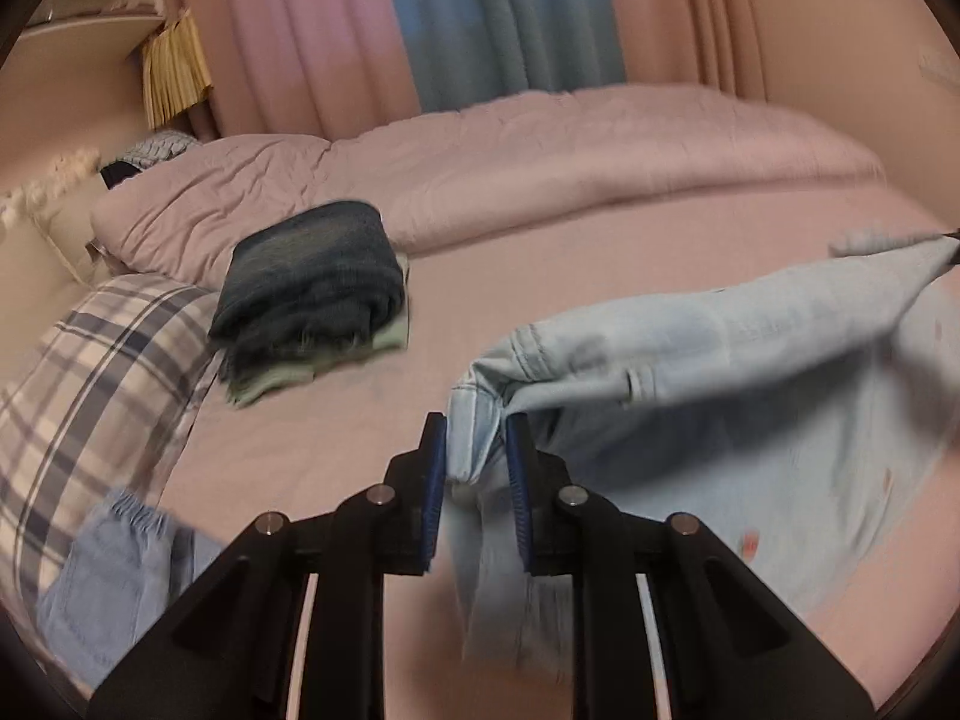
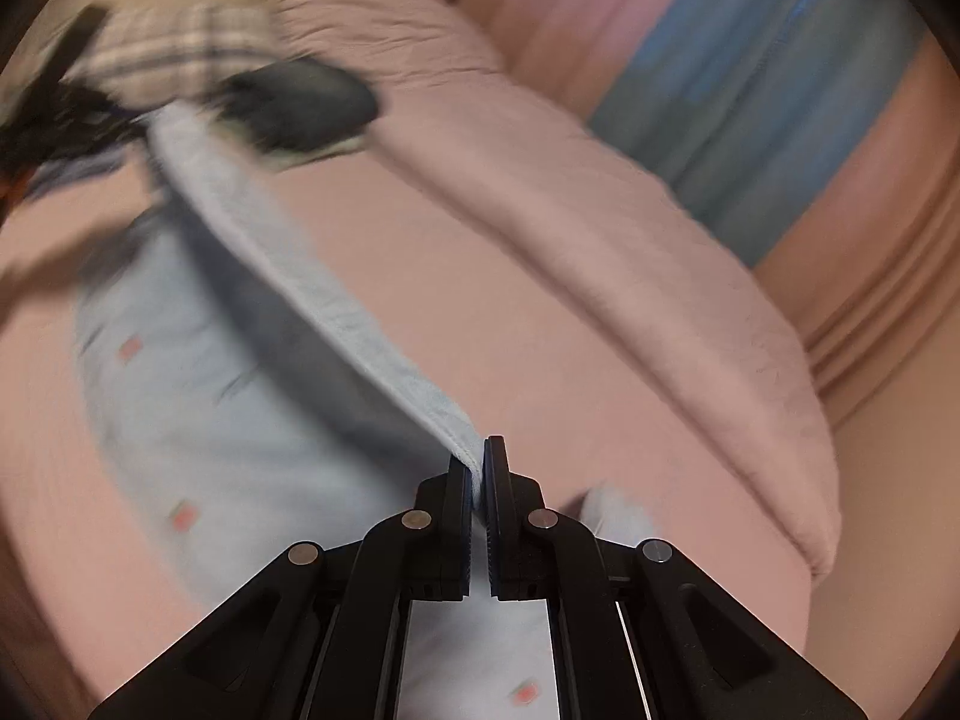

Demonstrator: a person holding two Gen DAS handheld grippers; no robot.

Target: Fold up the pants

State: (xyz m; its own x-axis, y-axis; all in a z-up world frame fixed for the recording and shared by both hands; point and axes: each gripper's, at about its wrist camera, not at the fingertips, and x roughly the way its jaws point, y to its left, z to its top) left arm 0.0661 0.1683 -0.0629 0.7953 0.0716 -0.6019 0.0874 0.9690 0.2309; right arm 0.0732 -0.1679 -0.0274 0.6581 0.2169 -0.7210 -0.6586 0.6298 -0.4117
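both grippers were clamped on the pale jeans above the bed: left gripper on bunched waistband, right gripper on its edge.

Pale blue denim pants with small red patches; dark teal folded garment; blue-and-white plaid pillow; dusty pink bed sheet; pink and blue curtains.

Dim warm indoor light; soft shadows; heavy motion blur, worse in right view; fisheye bending, dark vignetted corners.
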